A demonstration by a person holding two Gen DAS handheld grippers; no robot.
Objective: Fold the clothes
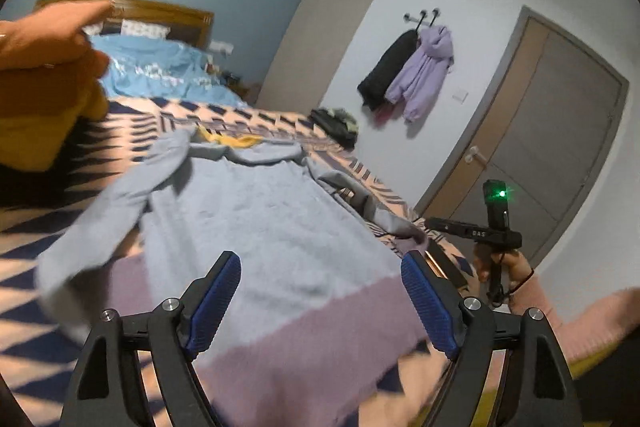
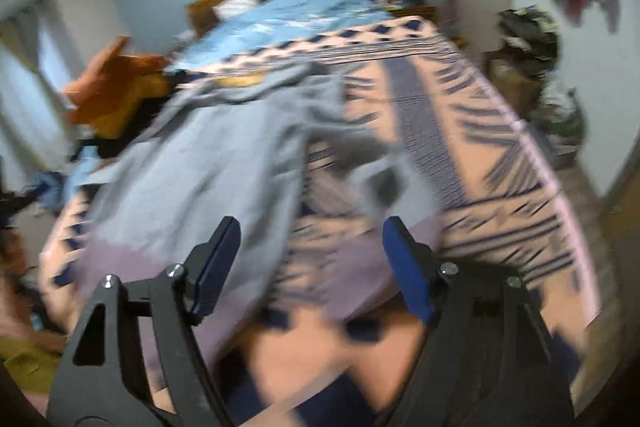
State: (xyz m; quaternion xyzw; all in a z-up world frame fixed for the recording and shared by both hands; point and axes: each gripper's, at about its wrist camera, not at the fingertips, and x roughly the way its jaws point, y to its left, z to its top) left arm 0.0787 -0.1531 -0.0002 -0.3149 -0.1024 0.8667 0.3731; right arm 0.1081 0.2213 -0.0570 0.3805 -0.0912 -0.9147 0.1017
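Left wrist fisheye is showing a pale blue-grey knitted sweater with a mauve hem band (image 1: 264, 227) lying spread flat on the bed with the peach and navy patterned blanket (image 1: 60, 267), collar at the far end, hem nearest. The left hand-held gripper (image 1: 320, 301) is hovering just above that hem with its blue pads standing wide apart, nothing between them, so it is gripping nothing. The sweater's long axis is running straight away from this gripper toward the wooden headboard (image 1: 160, 13). Its left sleeve is angling out toward the near left; the right sleeve is lying crumpled along the right edge of the body.

Over at the right, the right hand-held gripper (image 2: 310, 267) is hanging open too, empty, above the sweater's near right corner and the crumpled sleeve, though that view is blurred. Judging by this, each sleeve is lying nearer its own-side gripper, and the next fold probably starts by bringing one sleeve across the body.
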